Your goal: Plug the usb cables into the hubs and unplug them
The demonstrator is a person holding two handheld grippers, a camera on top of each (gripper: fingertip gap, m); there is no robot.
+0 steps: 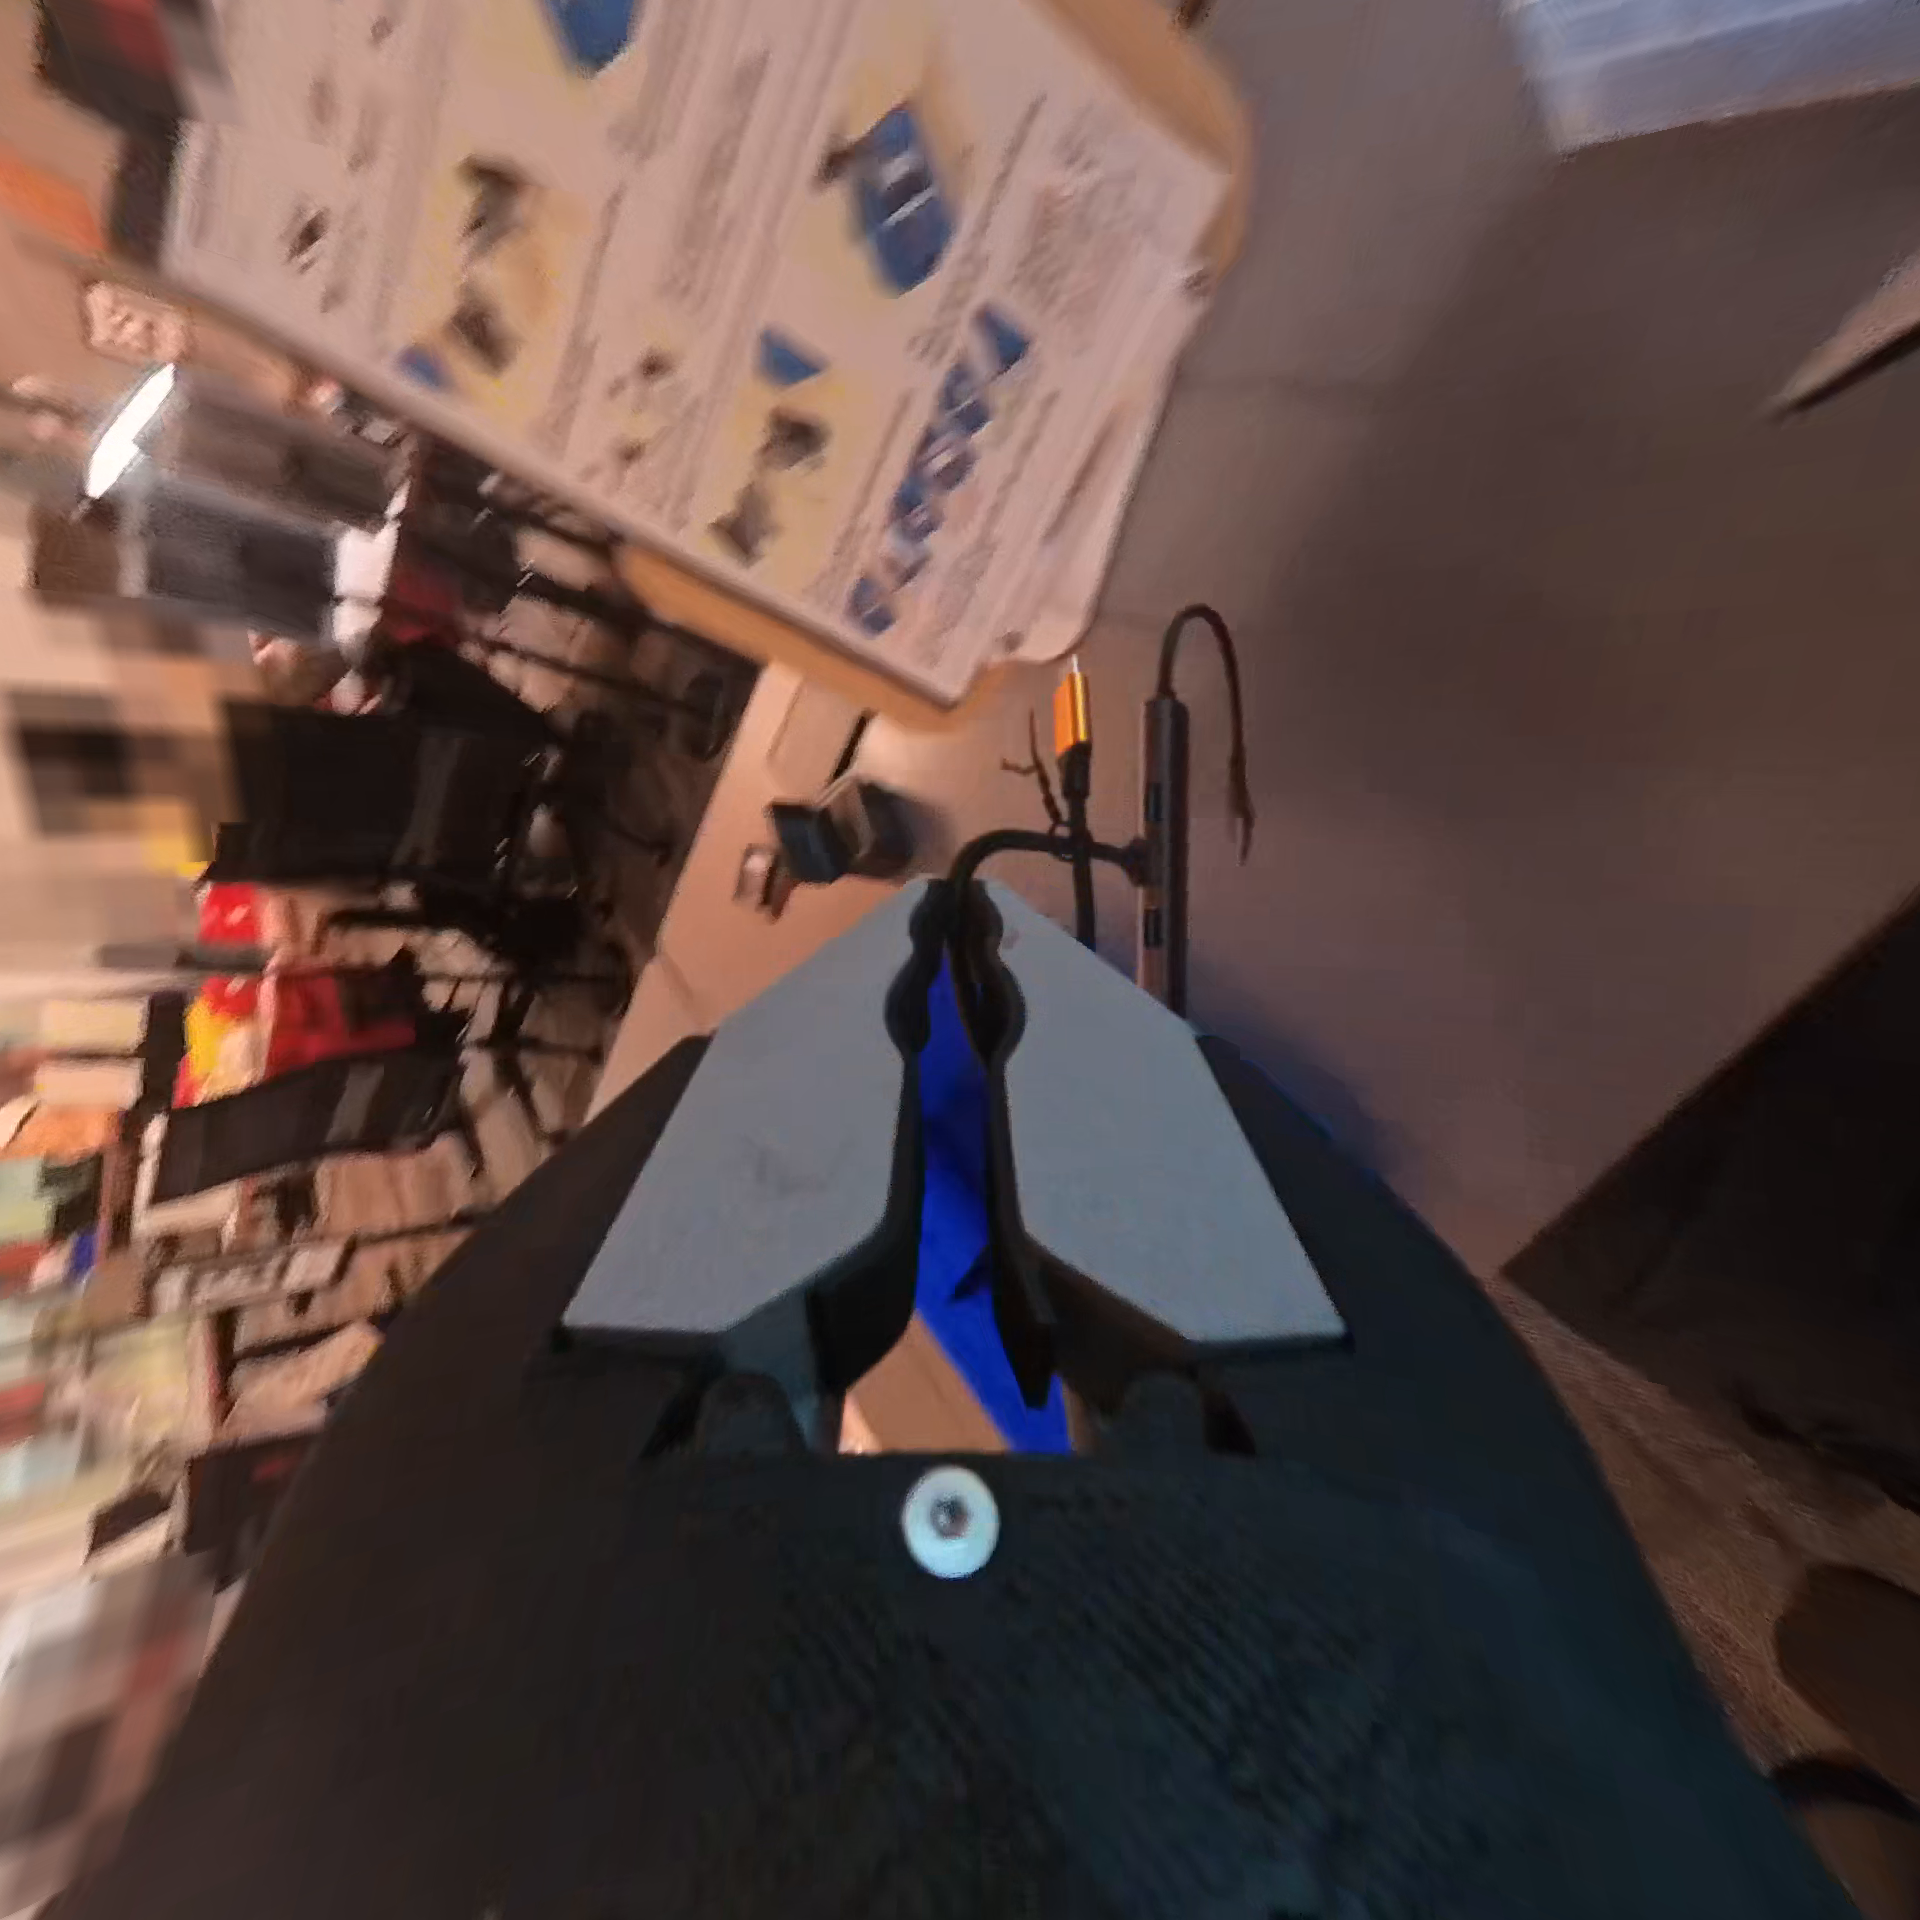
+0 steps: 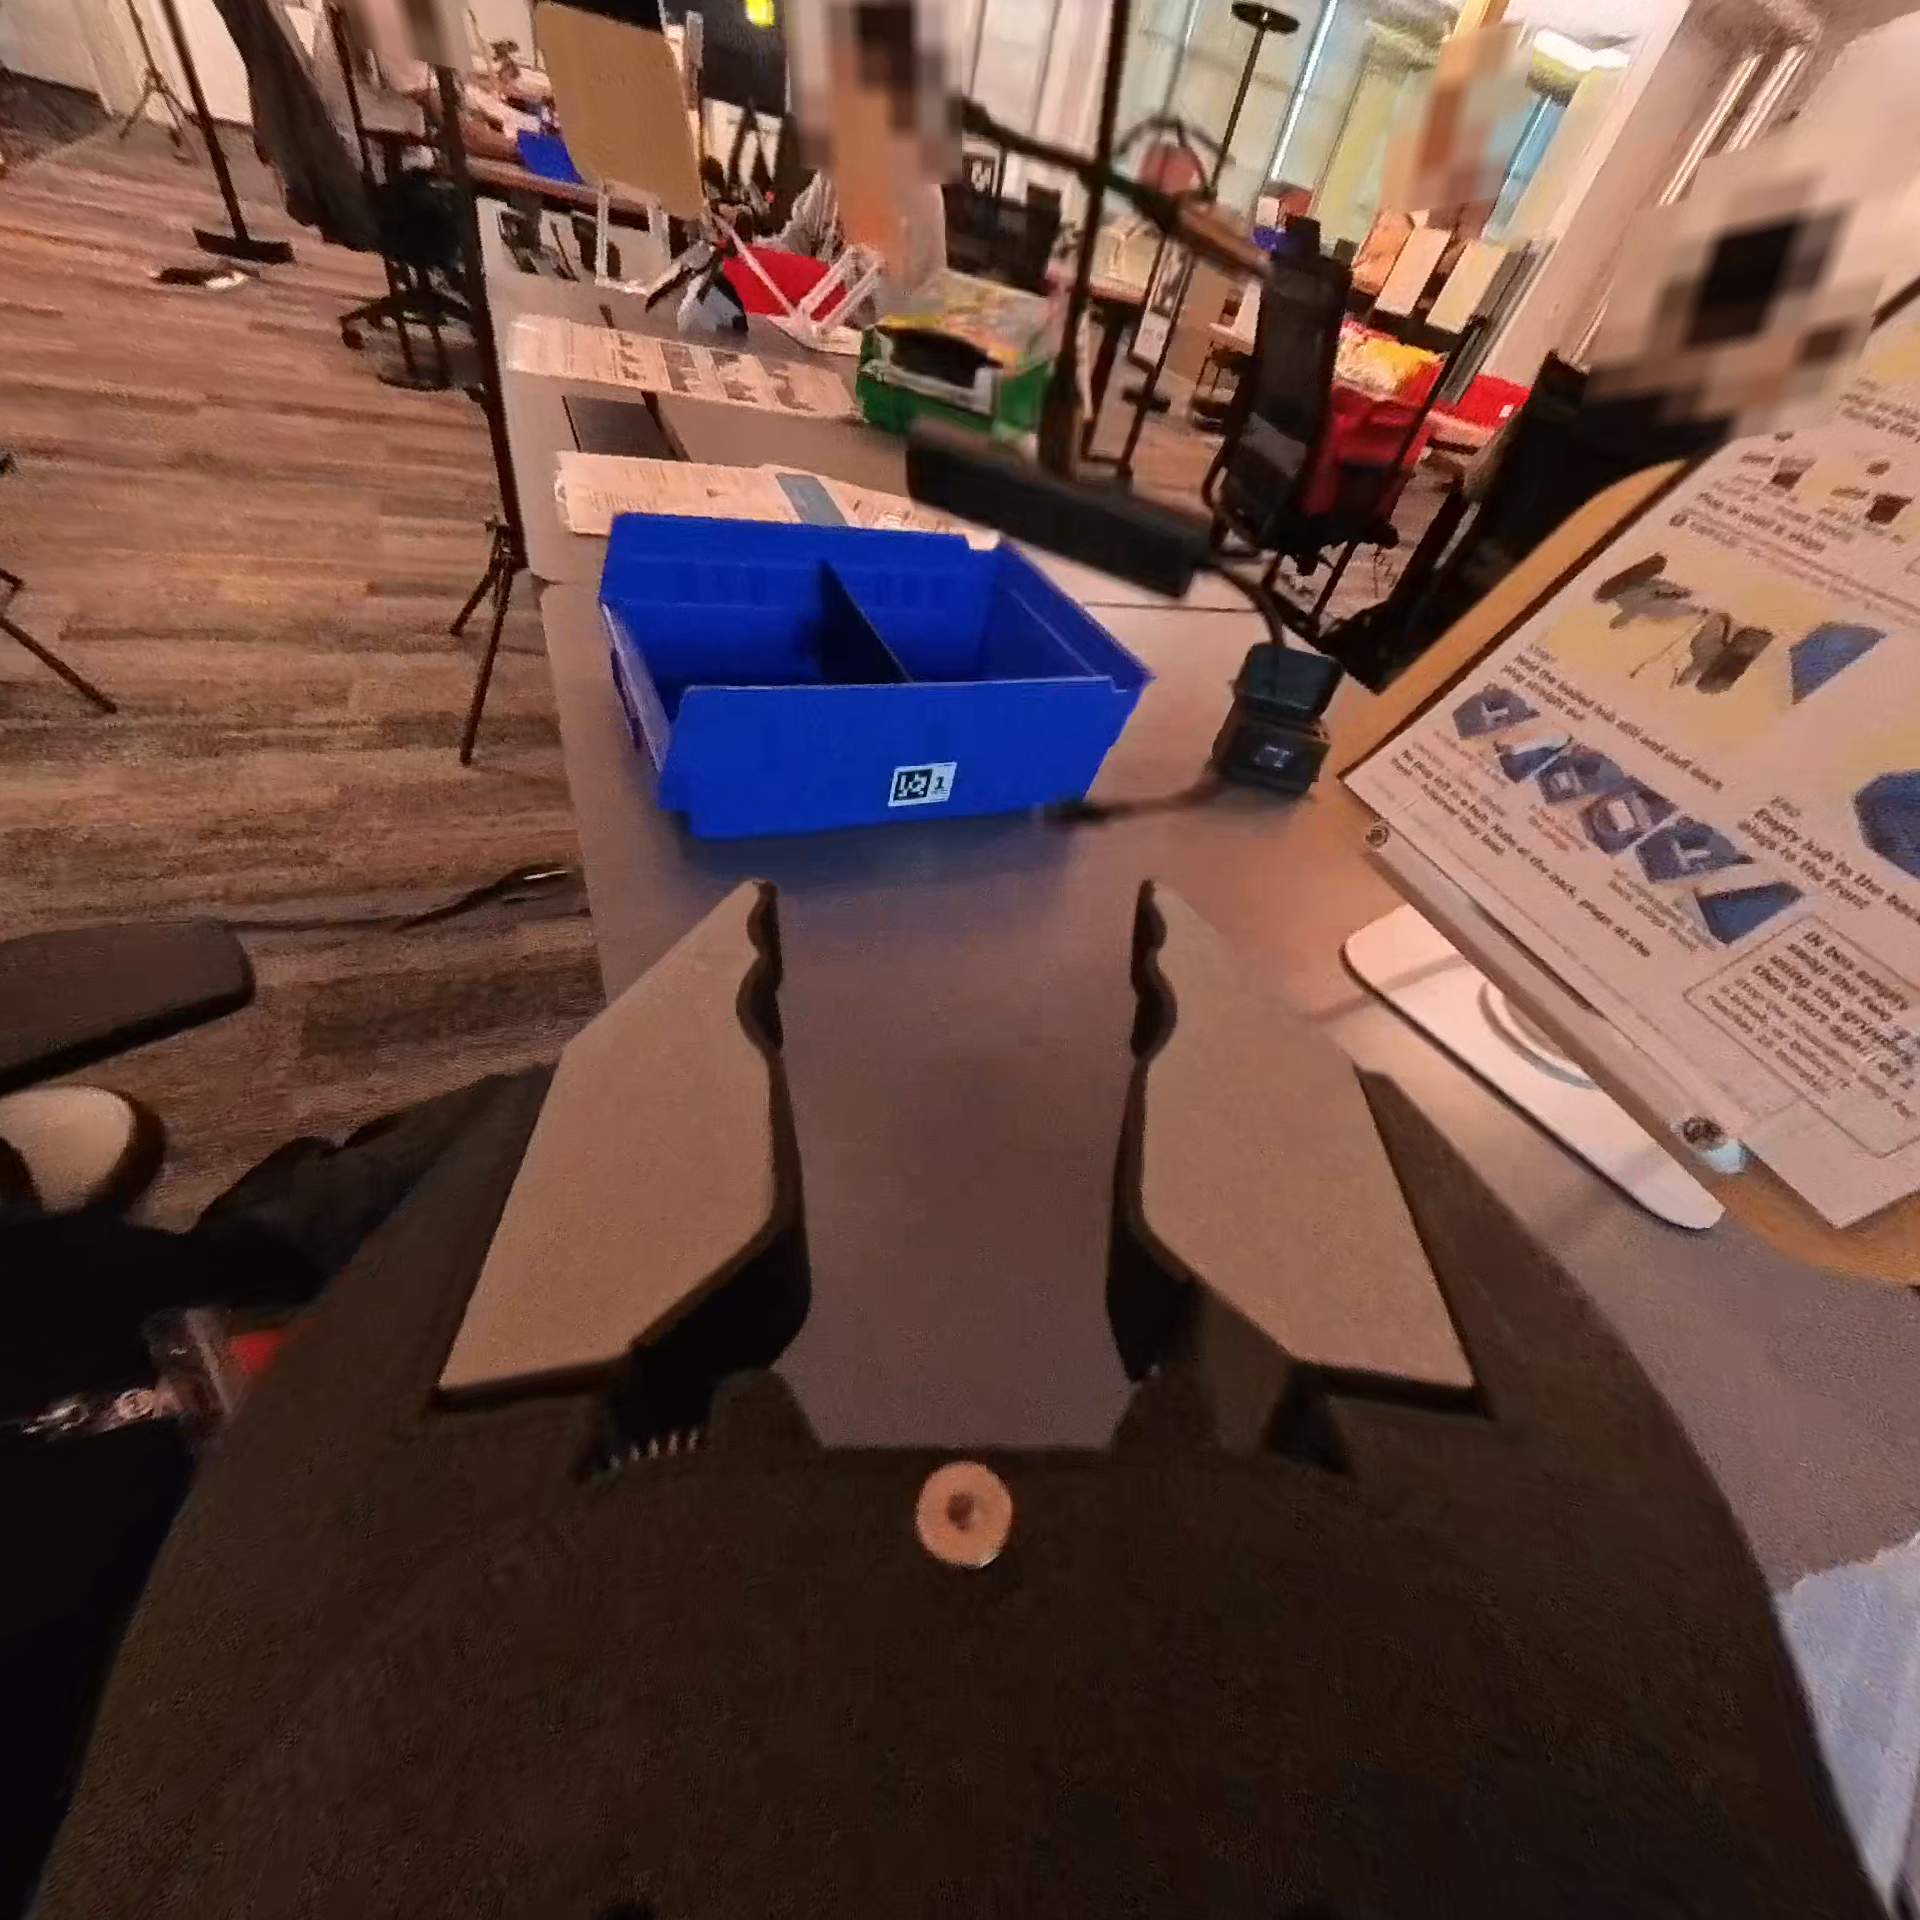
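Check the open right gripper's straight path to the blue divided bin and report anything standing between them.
Nothing visible does. Between the right gripper and the blue plastic divided bin lies only bare grey tabletop. The small black box and its cable sit off to the right.

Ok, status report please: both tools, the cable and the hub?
Left tool shut on black cable, plugged into grey hub. Right tool open, empty, facing blue bin. Orange plug loose beside hub.

A grey table [image 2: 935, 1039] carries a blue bin [image 2: 883, 748] and papers [image 2: 675, 488].
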